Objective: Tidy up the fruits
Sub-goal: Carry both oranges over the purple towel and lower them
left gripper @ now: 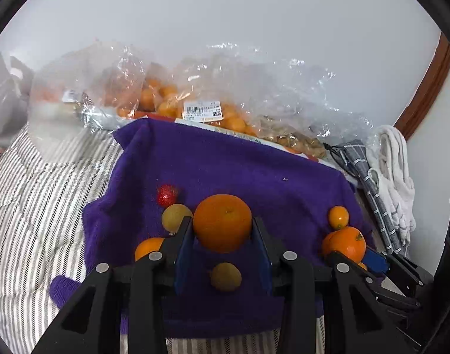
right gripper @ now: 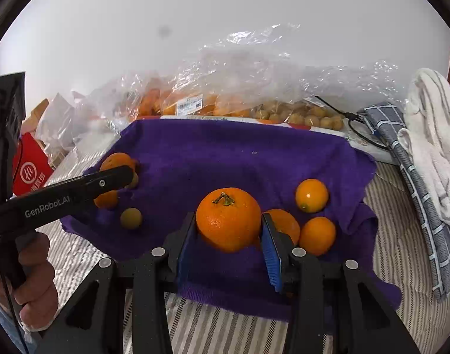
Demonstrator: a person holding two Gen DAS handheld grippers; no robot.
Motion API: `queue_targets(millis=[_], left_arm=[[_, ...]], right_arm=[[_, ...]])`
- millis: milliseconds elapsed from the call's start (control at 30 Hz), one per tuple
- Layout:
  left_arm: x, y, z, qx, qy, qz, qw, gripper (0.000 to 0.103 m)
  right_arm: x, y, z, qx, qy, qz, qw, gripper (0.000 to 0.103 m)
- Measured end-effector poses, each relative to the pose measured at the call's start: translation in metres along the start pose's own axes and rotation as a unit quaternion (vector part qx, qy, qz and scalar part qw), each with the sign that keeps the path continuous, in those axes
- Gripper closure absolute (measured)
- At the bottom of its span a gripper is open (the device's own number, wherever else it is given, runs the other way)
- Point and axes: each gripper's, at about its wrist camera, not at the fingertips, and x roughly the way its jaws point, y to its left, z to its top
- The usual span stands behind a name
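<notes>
A purple towel (left gripper: 231,165) lies on the striped bed and also shows in the right wrist view (right gripper: 231,153). My left gripper (left gripper: 222,224) is shut on a large orange (left gripper: 222,221). Around it lie two yellow-green round fruits (left gripper: 174,215) (left gripper: 226,276), a red strawberry (left gripper: 166,194) and a small orange (left gripper: 148,247). My right gripper (right gripper: 228,221) is shut on an orange with a stem (right gripper: 228,218). Three more oranges (right gripper: 311,195) (right gripper: 317,235) (right gripper: 285,225) lie right of it. The right gripper also shows in the left wrist view (left gripper: 360,258), holding its orange (left gripper: 347,243).
Clear plastic bags of oranges (left gripper: 171,100) and small brownish fruits (right gripper: 301,115) lie behind the towel by the white wall. A grey checked cloth (right gripper: 417,191) and a white towel (right gripper: 431,135) lie at right. A red carton (right gripper: 30,168) stands at left.
</notes>
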Motion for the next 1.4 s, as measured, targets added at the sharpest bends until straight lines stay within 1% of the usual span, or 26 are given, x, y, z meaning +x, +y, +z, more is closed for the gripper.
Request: queue_targets(millis=[100,200,300,467,600,633,733,833,1067,1133,1233,1400], left_arm=[[0.006,0.003,-0.002,0.0,0.006,-0.002,1.0,0.066],[0.012,0.007,-0.003,-0.007,0.013,-0.012,0.9998,0.066],[0.013,0.003,-0.004,0.003,0.013,-0.007,0.9999,0.066],[0.014,-0.003,-0.006,0.022,0.01,0.004,0.9997,0.066],[0.014,-0.006,-0.008,0.031,0.01,0.012,0.9994,0.066],[0.014,-0.006,-0.008,0.03,0.011,0.01,0.9994,0.066],[0.015,-0.003,-0.008,0.02,0.027,-0.006,0.9994,0.066],[0.017,-0.001,-0.01,0.017,0.037,-0.005,0.9992,0.066],[0.016,0.0,-0.011,0.018,0.033,0.006,0.9993,0.066],[0.014,0.0,-0.013,0.023,0.026,0.014,0.9993,0.066],[0.013,-0.002,-0.016,0.038,0.011,0.027,0.9989,0.066],[0.016,-0.006,-0.018,0.051,0.009,0.034,0.9981,0.066]], right_arm=[[0.008,0.001,-0.002,-0.002,0.007,-0.006,1.0,0.061],[0.008,0.005,-0.004,-0.011,0.002,-0.014,1.0,0.061],[0.007,0.007,-0.005,-0.015,0.0,-0.017,1.0,0.061],[0.01,0.016,-0.007,-0.041,-0.007,-0.041,0.998,0.061],[0.01,0.02,-0.008,-0.056,-0.009,-0.051,0.997,0.061],[0.01,0.02,-0.009,-0.057,-0.007,-0.051,0.997,0.061],[0.008,0.021,-0.01,-0.051,-0.001,-0.029,0.998,0.061],[0.009,0.023,-0.011,-0.053,0.004,-0.02,0.998,0.061],[0.017,0.02,-0.014,-0.044,0.02,-0.026,0.998,0.061],[0.02,0.019,-0.015,-0.042,0.025,-0.029,0.998,0.061],[0.02,0.017,-0.015,-0.036,0.025,-0.026,0.999,0.061],[0.017,0.013,-0.018,-0.03,0.021,-0.03,0.999,0.061]])
